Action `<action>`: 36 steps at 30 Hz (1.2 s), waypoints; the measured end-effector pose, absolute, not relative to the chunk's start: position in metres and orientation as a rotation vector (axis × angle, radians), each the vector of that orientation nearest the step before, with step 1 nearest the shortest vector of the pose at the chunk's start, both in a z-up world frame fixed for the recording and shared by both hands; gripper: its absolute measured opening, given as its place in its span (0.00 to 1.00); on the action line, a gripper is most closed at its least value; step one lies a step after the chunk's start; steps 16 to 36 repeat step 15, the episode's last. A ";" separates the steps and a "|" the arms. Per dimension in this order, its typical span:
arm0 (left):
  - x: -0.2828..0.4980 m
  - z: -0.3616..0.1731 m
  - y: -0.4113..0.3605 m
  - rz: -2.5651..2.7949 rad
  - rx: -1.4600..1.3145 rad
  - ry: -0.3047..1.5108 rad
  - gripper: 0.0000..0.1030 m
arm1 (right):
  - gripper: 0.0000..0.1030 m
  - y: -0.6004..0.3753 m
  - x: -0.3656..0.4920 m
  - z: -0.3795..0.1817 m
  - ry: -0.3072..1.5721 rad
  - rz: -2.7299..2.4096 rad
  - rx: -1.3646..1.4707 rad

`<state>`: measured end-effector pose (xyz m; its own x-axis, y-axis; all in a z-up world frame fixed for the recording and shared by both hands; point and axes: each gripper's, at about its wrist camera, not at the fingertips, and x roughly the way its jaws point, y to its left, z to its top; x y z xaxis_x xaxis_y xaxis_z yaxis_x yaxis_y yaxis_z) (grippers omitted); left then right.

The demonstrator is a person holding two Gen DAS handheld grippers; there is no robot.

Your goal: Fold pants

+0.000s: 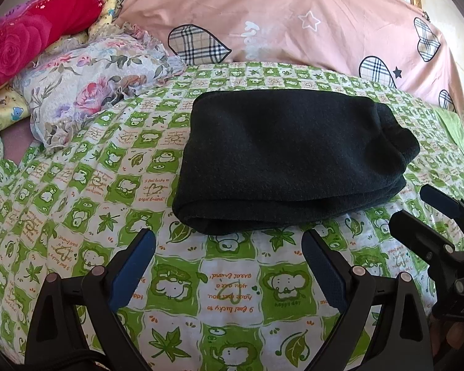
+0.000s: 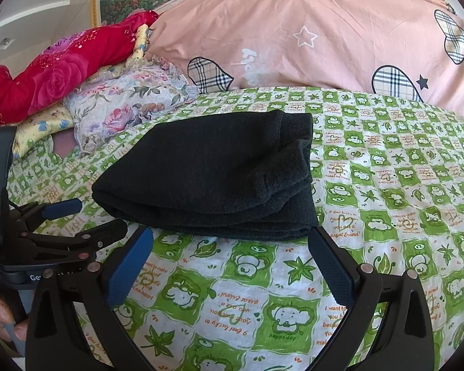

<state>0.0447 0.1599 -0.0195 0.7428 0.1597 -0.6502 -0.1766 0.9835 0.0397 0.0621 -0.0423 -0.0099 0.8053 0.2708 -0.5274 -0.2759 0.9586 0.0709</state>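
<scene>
Left wrist view takes in the bed (image 1: pixel 77 185), spread with a green-and-white checked sheet printed with leaves and cartoon animals. Behind the pants, against the head of the bed, lies a big pink pillow (image 1: pixel 294 21) with plaid hearts and stars. To the left of the pants and further back sits a heap of bedding: a flowered cloth (image 1: pixel 92 92) with a red rose-print blanket (image 1: pixel 31 37) on top of it. The pants (image 1: pixel 281 160), dark and thick, lie folded into a compact stack on the sheet, with layered edges showing along the near side and right end. Nearer than the pants, the left gripper (image 1: pixel 229 244) hangs above the sheet with its blue-padded jaws spread wide, holding nothing and not touching the pants. The right gripper (image 2: pixel 232 241) is likewise wide open and empty, its right fingertip just beside the near right corner of the pants (image 2: pixel 213 170); it also appears at the right edge of the left wrist view (image 1: pixel 417 204).
</scene>
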 end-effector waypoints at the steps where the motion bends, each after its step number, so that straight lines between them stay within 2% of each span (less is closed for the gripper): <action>1: 0.045 -0.019 0.160 0.184 -0.023 0.711 0.93 | 0.97 -0.042 0.062 -0.010 0.564 0.293 -0.005; 36: 0.044 -0.016 0.156 0.184 -0.006 0.716 0.93 | 0.97 -0.048 0.059 -0.004 0.544 0.295 0.055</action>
